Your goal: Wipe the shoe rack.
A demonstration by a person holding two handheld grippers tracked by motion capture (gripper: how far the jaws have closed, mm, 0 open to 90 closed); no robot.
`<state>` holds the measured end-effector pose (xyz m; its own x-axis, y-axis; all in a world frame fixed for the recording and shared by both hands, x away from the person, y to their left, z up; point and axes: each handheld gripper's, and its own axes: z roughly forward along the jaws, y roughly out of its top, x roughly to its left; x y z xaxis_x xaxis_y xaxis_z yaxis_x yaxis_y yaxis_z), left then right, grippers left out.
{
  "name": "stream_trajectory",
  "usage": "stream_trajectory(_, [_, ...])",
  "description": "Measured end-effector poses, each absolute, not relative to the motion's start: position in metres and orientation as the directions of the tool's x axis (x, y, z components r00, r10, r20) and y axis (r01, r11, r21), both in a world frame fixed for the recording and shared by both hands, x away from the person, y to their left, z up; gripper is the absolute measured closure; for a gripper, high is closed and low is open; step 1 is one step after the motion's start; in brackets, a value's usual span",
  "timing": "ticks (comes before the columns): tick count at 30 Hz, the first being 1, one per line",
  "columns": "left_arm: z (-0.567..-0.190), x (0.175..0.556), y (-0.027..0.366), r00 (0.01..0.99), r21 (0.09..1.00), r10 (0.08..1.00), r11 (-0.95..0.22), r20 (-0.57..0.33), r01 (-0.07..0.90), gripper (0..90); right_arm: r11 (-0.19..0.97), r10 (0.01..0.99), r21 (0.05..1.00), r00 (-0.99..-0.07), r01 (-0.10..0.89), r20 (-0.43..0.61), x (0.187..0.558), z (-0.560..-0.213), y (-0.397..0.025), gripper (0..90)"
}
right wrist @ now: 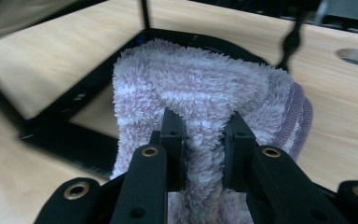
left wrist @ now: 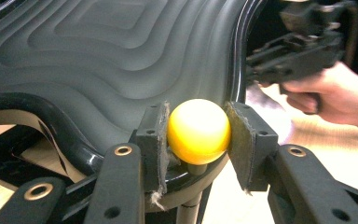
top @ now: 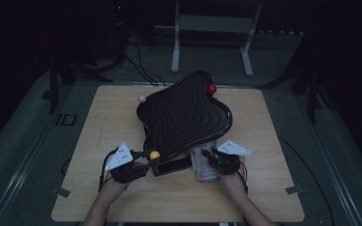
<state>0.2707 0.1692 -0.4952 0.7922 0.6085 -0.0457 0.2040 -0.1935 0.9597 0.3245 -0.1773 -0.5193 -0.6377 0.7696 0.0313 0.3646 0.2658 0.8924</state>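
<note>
A black wavy tray (top: pixel 184 115) with stepped ridges stands raised on the wooden table (top: pixel 113 197). Ball knobs sit at its corners: red (top: pixel 211 88), pink (top: pixel 142 99) and yellow (top: pixel 154 155). My left gripper (top: pixel 151 159) is shut on the yellow ball (left wrist: pixel 198 131), which sits on a thin post at the tray's near rim (left wrist: pixel 74 149). My right gripper (top: pixel 207 155) is shut on a fold of a fluffy pale lilac towel (top: pixel 202 167) lying by the tray's near right side. In the right gripper view the pads (right wrist: pixel 173 140) pinch the towel (right wrist: pixel 191 84).
A flat black base (top: pixel 172 165) lies under the tray's near edge, between the two grippers; the towel rests partly on it (right wrist: pixel 65 126). The other hand and its gripper (left wrist: pixel 303 51) show past the tray rim. Metal stand legs (top: pixel 212 42) are beyond the table. A round hole (right wrist: pixel 354 56) is in the tabletop.
</note>
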Motion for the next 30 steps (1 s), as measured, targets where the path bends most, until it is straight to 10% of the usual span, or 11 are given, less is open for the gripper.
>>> stream_trajectory(13, [-0.496,0.271,0.17,0.795,0.96,0.606,-0.197,-0.04,0.198,60.3,0.211,0.797,0.842,-0.586,0.497,0.146,0.382,-0.548,-0.177,73.8])
stream_trajectory(30, [-0.496,0.27,0.169,0.791,0.961,0.611,-0.198,-0.034,0.194,60.3,0.296,0.729,0.822,-0.671,0.487,0.135,0.339,-0.553,-0.166,75.2])
